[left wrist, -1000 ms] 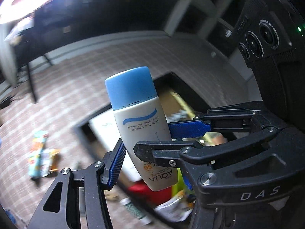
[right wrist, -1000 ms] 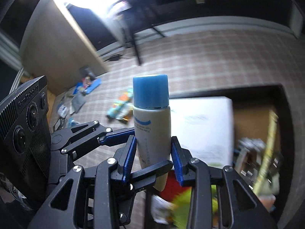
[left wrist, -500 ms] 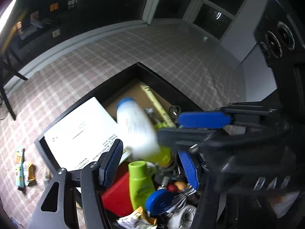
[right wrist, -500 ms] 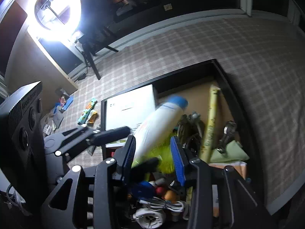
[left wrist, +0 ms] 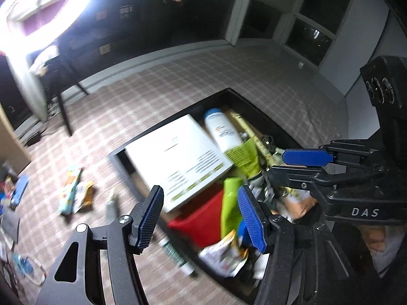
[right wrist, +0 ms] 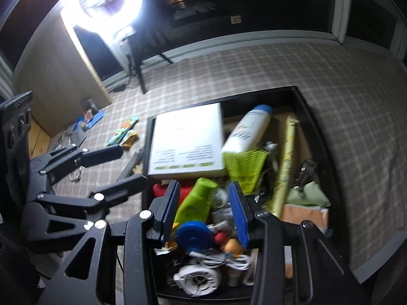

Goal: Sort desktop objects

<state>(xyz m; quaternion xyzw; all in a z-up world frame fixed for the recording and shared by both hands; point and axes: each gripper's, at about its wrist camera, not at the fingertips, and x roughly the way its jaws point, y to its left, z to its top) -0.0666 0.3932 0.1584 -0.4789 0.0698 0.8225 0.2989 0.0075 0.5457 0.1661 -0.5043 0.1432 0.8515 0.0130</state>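
Item: white bottle [right wrist: 248,131], blue cap, lying in the black box [right wrist: 323,139], against the white booklet [right wrist: 188,139]. We judge this drop-off done. Left tongs [left wrist: 201,216] spread, nothing between them; right tongs [right wrist: 204,211] spread and empty. Next we need a loose item beside the box, perhaps the snack packets [left wrist: 75,193].

I see a white bottle [right wrist: 248,131] with a blue cap in the black box [right wrist: 319,129], beside a white booklet [right wrist: 187,141], a lime-green mesh swatter [right wrist: 244,164], a red case [left wrist: 201,218] and a blue disc [right wrist: 193,236]; the cloth [right wrist: 254,73] is beige-and-white plaid.
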